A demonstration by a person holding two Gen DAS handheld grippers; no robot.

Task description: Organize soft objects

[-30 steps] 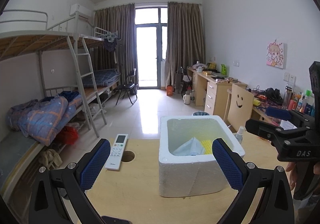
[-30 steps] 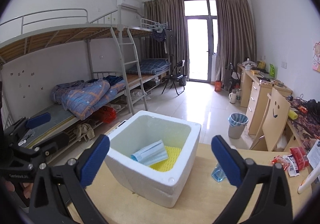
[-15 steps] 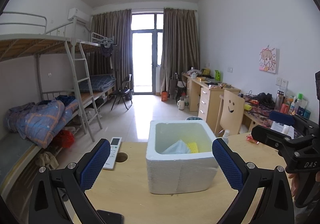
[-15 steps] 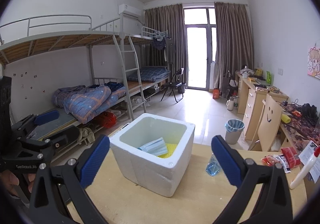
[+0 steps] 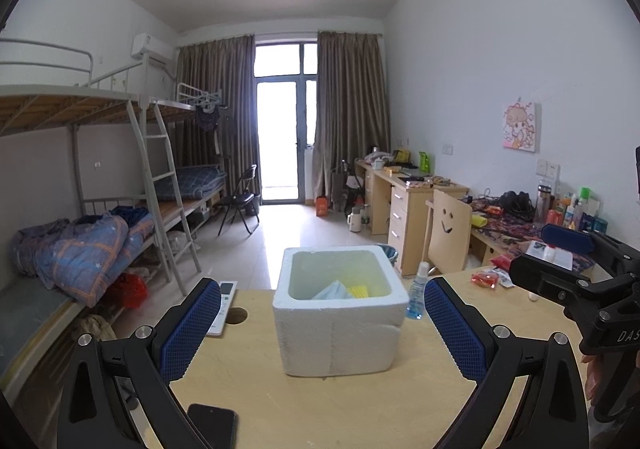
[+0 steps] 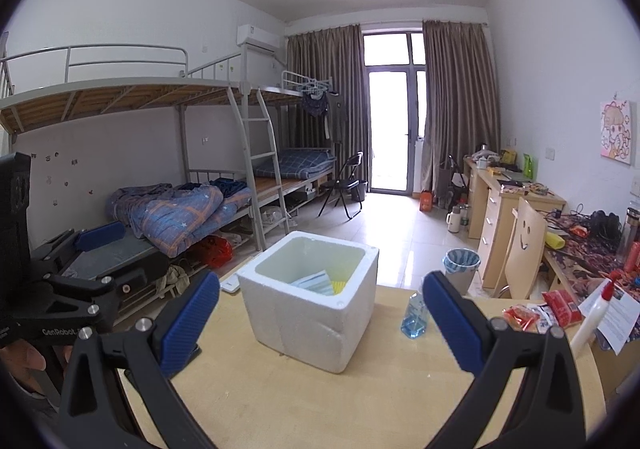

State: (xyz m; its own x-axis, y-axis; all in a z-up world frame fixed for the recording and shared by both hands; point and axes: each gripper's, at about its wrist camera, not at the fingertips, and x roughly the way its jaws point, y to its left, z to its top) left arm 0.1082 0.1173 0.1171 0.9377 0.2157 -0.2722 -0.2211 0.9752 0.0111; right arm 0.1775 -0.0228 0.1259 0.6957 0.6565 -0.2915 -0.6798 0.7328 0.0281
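Two grippers, left (image 5: 322,323) and right (image 6: 320,323), fingers spread wide, grasping nothing. Foam box (image 5: 338,333) on bench (image 5: 320,405) between them; blue mask (image 6: 314,283), yellow sponge (image 5: 359,291) inside.

A white foam box (image 5: 338,323) stands mid-bench, open-topped, with bare bench (image 5: 320,409) all around it. A spray bottle (image 5: 416,295) crowds its right side, a remote control (image 5: 222,307) and cable hole (image 5: 236,315) lie to its left, and a black phone (image 5: 212,427) sits at the near edge.
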